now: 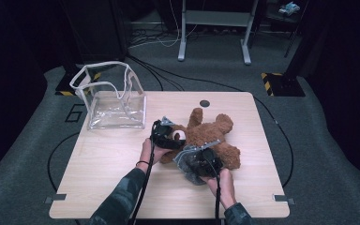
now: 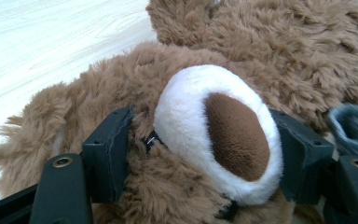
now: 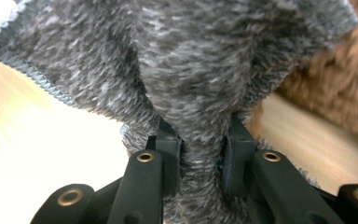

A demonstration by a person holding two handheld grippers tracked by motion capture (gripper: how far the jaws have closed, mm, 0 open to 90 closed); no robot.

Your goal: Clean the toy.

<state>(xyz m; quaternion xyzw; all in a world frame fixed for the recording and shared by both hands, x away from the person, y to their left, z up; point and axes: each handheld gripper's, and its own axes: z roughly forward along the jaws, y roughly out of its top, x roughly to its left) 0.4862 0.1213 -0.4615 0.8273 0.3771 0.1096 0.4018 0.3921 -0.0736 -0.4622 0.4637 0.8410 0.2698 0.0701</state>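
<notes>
A brown plush teddy bear (image 1: 211, 133) lies on the wooden table (image 1: 103, 164). My left gripper (image 1: 168, 138) is at the bear's left side. Its jaws press from both sides on a white paw with a brown sole (image 2: 219, 135), so the left gripper (image 2: 203, 137) is shut on that paw. A piece of grey fleece cloth (image 1: 187, 164) lies against the bear's near side. In the right gripper view my right gripper (image 3: 203, 149) is shut on a bunched fold of this grey cloth (image 3: 191, 60), with brown fur (image 3: 340, 88) behind it. The cloth's edge (image 2: 354, 126) shows beside the paw.
A clear plastic bag (image 1: 115, 96) with white trim stands open at the table's far left corner. A small round hole (image 1: 205, 103) marks the far edge. Cables and a grey stand (image 1: 213, 28) are on the floor beyond the table.
</notes>
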